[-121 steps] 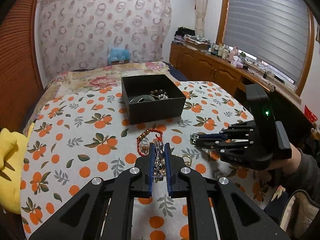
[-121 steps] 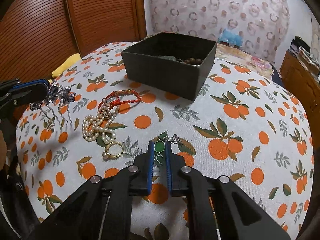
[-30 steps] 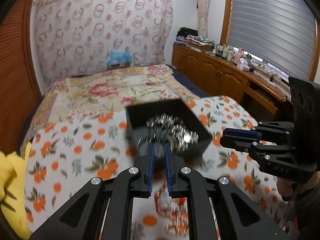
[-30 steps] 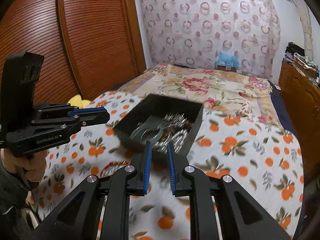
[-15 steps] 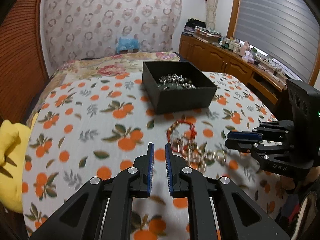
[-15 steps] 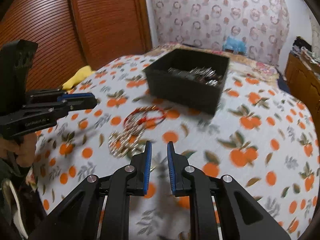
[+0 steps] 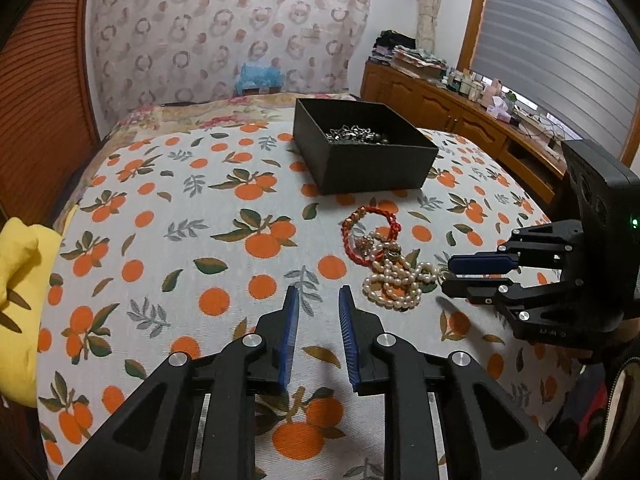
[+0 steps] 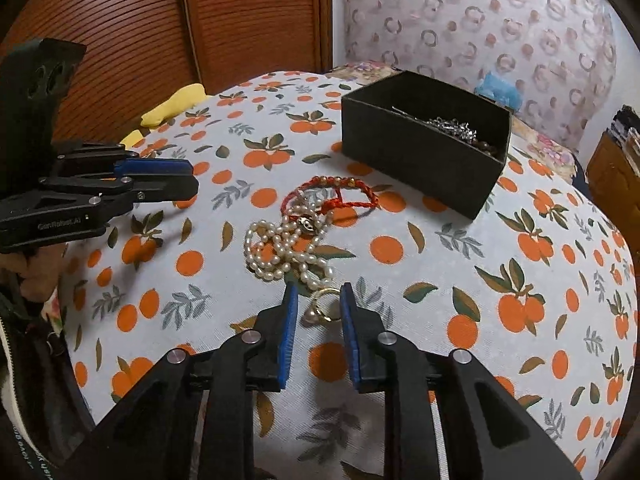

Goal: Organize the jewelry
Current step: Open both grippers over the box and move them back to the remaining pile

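Note:
A black box [image 7: 362, 164] with silver jewelry inside stands on the orange-print cloth; it also shows in the right wrist view [image 8: 424, 152]. A red braided bracelet [image 7: 370, 232] and a pearl necklace [image 7: 400, 282] lie in front of it, also in the right wrist view, bracelet [image 8: 340, 196] and pearls [image 8: 286, 252]. A gold ring [image 8: 326, 306] lies between the tips of my open right gripper [image 8: 318, 304]. My left gripper [image 7: 318, 306] is open and empty, left of the pearls. The right gripper [image 7: 470, 276] shows at right.
A yellow cloth [image 7: 18, 276] lies at the table's left edge. A wooden sliding door [image 8: 160, 24] stands behind. A dresser [image 7: 460, 120] with clutter runs along the window at the right. The left gripper [image 8: 168, 180] hovers left of the pearls.
Both grippers carried jewelry to the box, released it there and came back down toward the table. Both have opened wider, and the right gripper now straddles the gold ring.

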`<state>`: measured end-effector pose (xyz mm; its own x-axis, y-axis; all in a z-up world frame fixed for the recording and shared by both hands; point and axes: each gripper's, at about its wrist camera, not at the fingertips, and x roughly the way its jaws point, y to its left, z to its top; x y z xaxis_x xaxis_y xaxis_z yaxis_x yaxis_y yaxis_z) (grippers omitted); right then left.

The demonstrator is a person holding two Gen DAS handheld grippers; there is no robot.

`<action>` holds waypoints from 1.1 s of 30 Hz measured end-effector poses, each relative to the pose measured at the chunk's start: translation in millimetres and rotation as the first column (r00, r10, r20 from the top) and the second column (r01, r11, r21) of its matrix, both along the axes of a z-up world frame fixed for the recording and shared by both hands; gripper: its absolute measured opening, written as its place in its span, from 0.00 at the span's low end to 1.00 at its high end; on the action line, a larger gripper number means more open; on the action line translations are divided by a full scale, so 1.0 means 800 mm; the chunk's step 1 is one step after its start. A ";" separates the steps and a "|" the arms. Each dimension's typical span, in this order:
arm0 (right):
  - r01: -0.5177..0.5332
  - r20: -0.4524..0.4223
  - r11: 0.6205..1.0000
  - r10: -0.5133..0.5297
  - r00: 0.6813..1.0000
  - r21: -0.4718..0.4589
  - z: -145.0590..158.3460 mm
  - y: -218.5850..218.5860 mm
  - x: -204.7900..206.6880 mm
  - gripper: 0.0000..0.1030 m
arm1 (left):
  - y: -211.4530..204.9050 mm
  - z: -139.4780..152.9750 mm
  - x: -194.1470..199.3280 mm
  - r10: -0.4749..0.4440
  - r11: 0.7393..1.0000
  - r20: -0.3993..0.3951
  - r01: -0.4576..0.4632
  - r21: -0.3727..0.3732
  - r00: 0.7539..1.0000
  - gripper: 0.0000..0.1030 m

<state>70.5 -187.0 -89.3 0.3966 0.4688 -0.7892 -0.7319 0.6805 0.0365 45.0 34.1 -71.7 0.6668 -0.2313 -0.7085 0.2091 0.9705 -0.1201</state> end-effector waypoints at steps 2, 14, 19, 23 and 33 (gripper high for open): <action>-0.014 0.016 1.000 0.014 1.000 -0.015 0.000 0.001 -0.004 0.23 | -0.003 -0.002 0.001 -0.006 1.000 -0.003 0.006 0.000 1.000 0.18; 0.003 0.070 1.000 -0.001 0.998 -0.030 0.001 -0.008 -0.009 0.12 | -0.025 -0.010 0.012 -0.049 0.999 -0.034 0.050 0.017 0.998 0.18; 0.029 0.077 1.000 -0.029 0.997 -0.006 0.006 -0.018 -0.008 0.12 | -0.042 -0.013 0.027 -0.079 0.996 -0.056 0.081 0.035 0.995 0.18; 0.049 0.080 0.999 -0.049 0.996 0.009 0.008 -0.026 -0.008 0.12 | -0.051 -0.016 0.036 -0.094 0.994 -0.069 0.098 0.055 0.993 0.18; 0.067 0.082 0.998 -0.068 0.994 0.022 0.012 -0.039 -0.007 0.12 | -0.063 -0.022 0.047 -0.111 0.988 -0.086 0.119 0.099 0.990 0.18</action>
<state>64.7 -218.6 -80.0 0.4911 0.4533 -0.7439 -0.6852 0.7283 -0.0086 82.2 -16.6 -89.0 0.5802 -0.2259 -0.7825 0.3136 0.9487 -0.0414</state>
